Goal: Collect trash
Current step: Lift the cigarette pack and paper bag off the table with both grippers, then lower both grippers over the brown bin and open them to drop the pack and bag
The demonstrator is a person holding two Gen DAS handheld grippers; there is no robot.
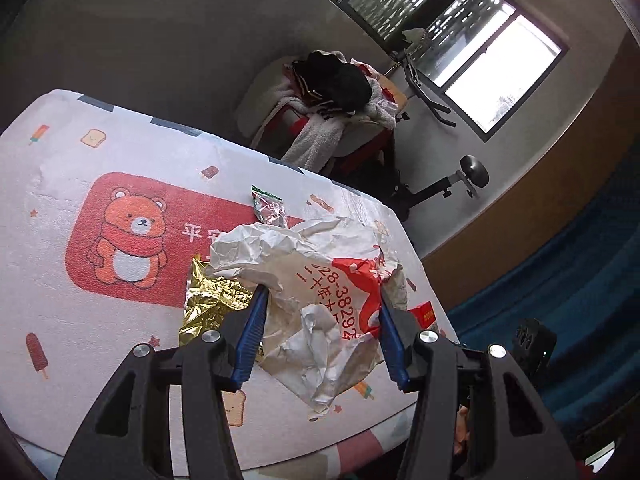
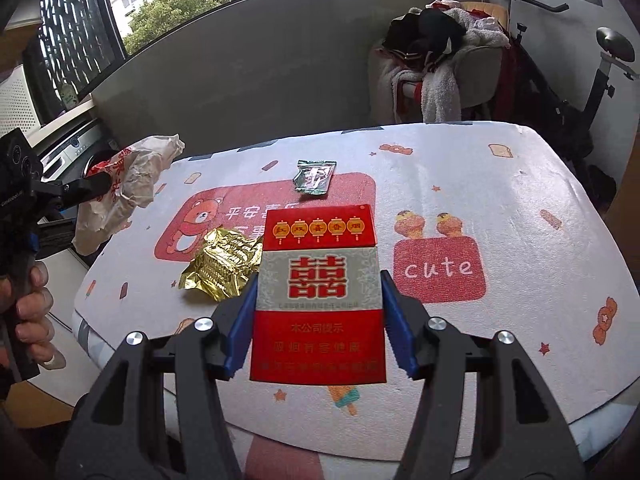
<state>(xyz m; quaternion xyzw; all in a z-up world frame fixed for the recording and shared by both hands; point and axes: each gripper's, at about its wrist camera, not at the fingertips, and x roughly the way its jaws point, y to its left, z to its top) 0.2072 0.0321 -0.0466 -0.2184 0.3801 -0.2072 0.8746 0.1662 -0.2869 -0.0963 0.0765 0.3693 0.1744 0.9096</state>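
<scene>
My left gripper (image 1: 322,292) is shut on a crumpled white and red paper bag (image 1: 320,280) and holds it over the table's edge; the bag also shows at the left of the right wrist view (image 2: 132,184). My right gripper (image 2: 318,280) is shut on a red cigarette pack (image 2: 320,296), its pads pressing both long sides. A crumpled gold foil wrapper (image 2: 220,268) lies on the table left of the pack; it also shows in the left wrist view (image 1: 208,304). A small green and silver wrapper (image 2: 314,178) lies farther back, also seen in the left wrist view (image 1: 270,208).
The table has a white cloth (image 2: 480,184) with a red bear print. Behind it stand a chair piled with clothes (image 2: 440,56) and an exercise bike (image 2: 600,64). A washing machine (image 2: 76,148) is at the left. A blue sofa (image 1: 580,280) is beside the table.
</scene>
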